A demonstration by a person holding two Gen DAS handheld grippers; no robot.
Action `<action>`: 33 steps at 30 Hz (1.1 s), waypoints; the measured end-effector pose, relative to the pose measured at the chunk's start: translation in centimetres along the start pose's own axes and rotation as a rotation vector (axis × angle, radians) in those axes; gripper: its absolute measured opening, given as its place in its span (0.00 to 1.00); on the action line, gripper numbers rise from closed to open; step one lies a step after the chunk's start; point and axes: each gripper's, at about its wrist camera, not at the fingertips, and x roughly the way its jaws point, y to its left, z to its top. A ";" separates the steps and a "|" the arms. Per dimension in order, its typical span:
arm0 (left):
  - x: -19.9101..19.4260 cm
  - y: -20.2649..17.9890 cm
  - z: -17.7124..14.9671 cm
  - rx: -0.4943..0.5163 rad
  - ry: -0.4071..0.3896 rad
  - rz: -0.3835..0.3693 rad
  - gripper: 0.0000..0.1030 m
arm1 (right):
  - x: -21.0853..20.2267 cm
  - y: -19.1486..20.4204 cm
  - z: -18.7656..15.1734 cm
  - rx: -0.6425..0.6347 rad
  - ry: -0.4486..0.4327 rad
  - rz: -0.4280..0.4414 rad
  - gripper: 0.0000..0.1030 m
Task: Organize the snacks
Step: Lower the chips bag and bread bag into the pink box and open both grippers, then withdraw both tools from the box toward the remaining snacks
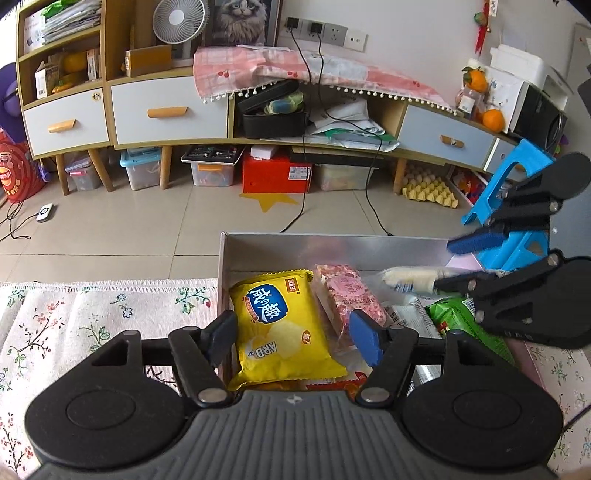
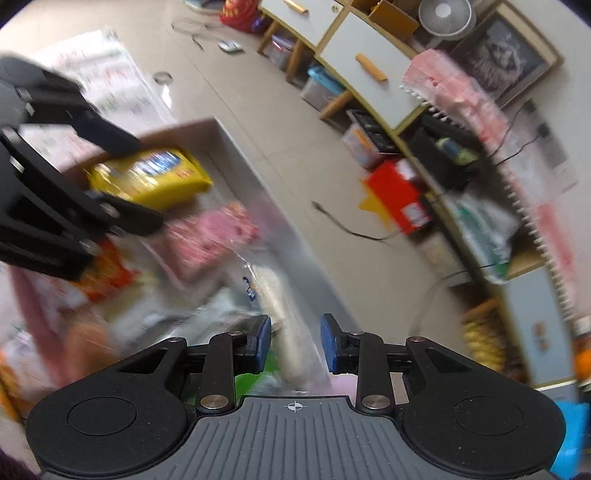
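My left gripper [image 1: 295, 334] is hanging open over the box [image 1: 332, 245], pads clear of the yellow chip bag [image 1: 280, 325] lying beside the pink packet [image 1: 347, 295]. My right gripper [image 2: 295, 341] is standing slightly apart around a clear-wrapped pale snack [image 1: 410, 278]; blur is hiding any contact.

A pale tiled floor [image 1: 155, 221] runs back to a long low wooden cabinet [image 1: 229, 122] on slanted legs, with white drawer fronts and orange handles. A pink checked cloth [image 1: 295, 70] drapes over its top, beside a white fan [image 1: 179, 20] and a framed cat picture [image 1: 242, 16]. Wall sockets [image 1: 317, 29] on the white wall feed black cables down to the floor. Clear storage bins [image 1: 140, 168] and a red box [image 1: 275, 171] sit under the cabinet. A yellow star sticker [image 1: 269, 201] marks the tiles.
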 end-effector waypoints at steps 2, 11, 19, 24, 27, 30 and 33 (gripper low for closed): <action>0.0 0.0 0.0 -0.002 0.000 -0.001 0.62 | 0.0 -0.3 -0.1 0.013 -0.006 -0.019 0.28; -1.0 -0.5 -0.2 0.010 0.010 -0.008 0.68 | -1.7 -0.8 -0.6 0.096 -0.027 0.006 0.45; -4.2 -0.9 -0.8 0.016 0.014 -0.027 0.82 | -6.3 -0.8 -2.5 0.263 -0.102 0.056 0.66; -6.4 -0.7 -1.8 0.013 0.023 -0.019 0.91 | -9.3 -0.1 -4.2 0.371 -0.148 0.088 0.75; -7.6 -0.4 -2.6 0.012 0.033 -0.003 0.94 | -11.0 0.8 -5.5 0.434 -0.179 0.112 0.78; -8.8 -0.1 -3.4 0.014 0.038 0.017 0.96 | -12.1 1.7 -6.9 0.491 -0.199 0.141 0.80; -9.9 0.1 -4.1 0.016 0.039 0.040 0.98 | -13.0 2.9 -8.1 0.532 -0.222 0.156 0.83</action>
